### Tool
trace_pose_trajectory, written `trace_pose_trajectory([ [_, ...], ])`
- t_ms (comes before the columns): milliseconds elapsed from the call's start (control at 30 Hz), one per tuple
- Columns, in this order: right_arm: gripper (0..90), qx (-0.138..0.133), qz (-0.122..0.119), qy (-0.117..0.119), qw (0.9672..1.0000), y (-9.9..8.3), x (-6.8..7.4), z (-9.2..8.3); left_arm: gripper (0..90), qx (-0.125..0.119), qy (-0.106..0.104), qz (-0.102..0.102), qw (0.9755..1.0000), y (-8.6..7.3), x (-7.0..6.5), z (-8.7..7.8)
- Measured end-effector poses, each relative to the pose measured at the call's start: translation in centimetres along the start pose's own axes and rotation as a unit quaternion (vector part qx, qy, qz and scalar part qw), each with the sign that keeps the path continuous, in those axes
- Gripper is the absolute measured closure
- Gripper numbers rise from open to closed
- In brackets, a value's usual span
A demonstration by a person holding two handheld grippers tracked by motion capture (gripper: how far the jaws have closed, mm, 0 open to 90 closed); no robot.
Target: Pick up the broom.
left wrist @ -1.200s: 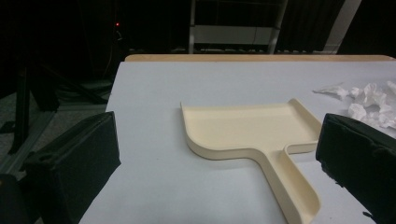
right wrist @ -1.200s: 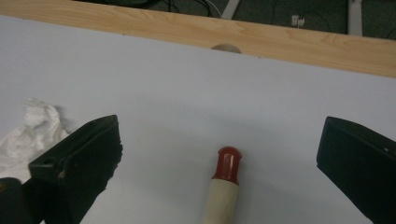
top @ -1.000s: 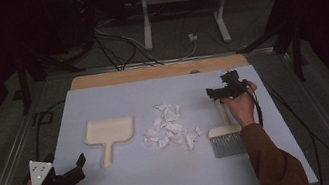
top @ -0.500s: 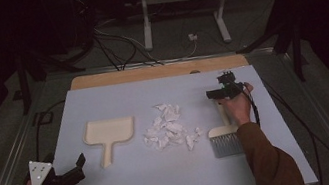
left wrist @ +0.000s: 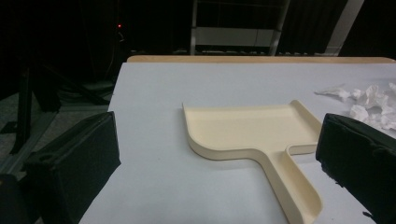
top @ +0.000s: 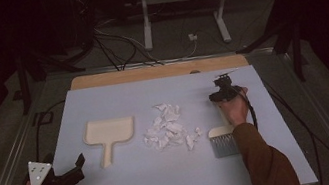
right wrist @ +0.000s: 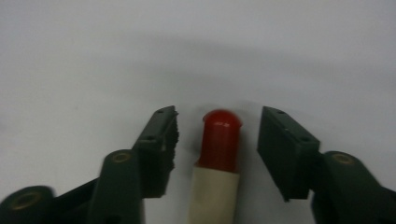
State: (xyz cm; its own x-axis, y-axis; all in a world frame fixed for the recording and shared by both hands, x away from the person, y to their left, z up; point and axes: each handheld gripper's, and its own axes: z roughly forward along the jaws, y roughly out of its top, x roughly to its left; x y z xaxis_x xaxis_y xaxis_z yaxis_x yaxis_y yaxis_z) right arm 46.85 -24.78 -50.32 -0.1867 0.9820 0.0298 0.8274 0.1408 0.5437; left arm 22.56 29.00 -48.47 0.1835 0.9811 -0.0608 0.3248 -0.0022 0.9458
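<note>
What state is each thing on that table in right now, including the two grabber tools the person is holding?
Brush: lying flat, red-tipped handle between the right jaws, not yet gripped.
Dustpan: flat on the mat, empty, untouched.
Paper scraps: loose pile between dustpan and brush.
Right gripper: jaws just closing around the handle, gaps on both sides.
Left gripper: open, empty, near the dustpan.

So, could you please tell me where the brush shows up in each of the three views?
High view: the brush lies right of the paper scraps, its handle under the right hand.
Left gripper view: the brush is not in it.
Right gripper view: its red-tipped handle rises bottom centre, between the open jaws, untouched.
Shared landmark: the pale blue table surface.
</note>
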Motion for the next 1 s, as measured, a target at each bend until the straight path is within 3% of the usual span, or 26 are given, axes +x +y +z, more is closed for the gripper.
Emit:
trace_pose_trajectory([
  [33,54.6,0.000,0.000,0.000,1.0000,0.0,0.0,0.0,0.4,0.000,0.000,0.000,1.0000,0.0,0.0,0.0],
  [100,66.4,0.012,0.008,-0.007,0.9999,-0.1,0.1,0.3,0.4,0.001,0.000,0.001,1.0000,0.0,0.0,0.0],
  [233,67.9,0.017,0.017,-0.016,0.9996,0.1,0.3,0.3,0.4,0.000,0.000,0.001,1.0000,0.0,0.0,0.0],
  [300,69.7,0.017,0.029,0.000,0.9994,0.1,0.3,0.2,0.4,-0.003,0.001,0.000,1.0000,0.0,0.0,-0.1],
  [400,70.4,0.004,0.021,0.005,0.9998,0.2,0.5,-0.4,0.4,-0.002,0.003,-0.001,1.0000,0.0,0.1,-0.1],
  [633,71.0,-0.036,0.059,0.022,0.9973,0.3,-0.2,-3.2,0.4,0.000,0.001,0.004,1.0000,0.1,-0.5,-0.1],
  [767,71.0,-0.062,0.056,0.031,0.9960,0.1,-0.3,-4.9,0.4,0.002,-0.001,0.019,0.9998,0.4,-1.1,0.1],
  [900,71.1,-0.087,0.052,0.046,0.9938,-0.1,-0.2,-6.9,0.4,-0.003,-0.008,0.012,0.9999,0.9,-1.5,0.3],
  [1000,71.1,-0.104,0.045,0.055,0.9920,-0.1,-0.1,-8.2,0.4,-0.007,-0.020,0.013,0.9997,1.6,-2.7,0.5],
])
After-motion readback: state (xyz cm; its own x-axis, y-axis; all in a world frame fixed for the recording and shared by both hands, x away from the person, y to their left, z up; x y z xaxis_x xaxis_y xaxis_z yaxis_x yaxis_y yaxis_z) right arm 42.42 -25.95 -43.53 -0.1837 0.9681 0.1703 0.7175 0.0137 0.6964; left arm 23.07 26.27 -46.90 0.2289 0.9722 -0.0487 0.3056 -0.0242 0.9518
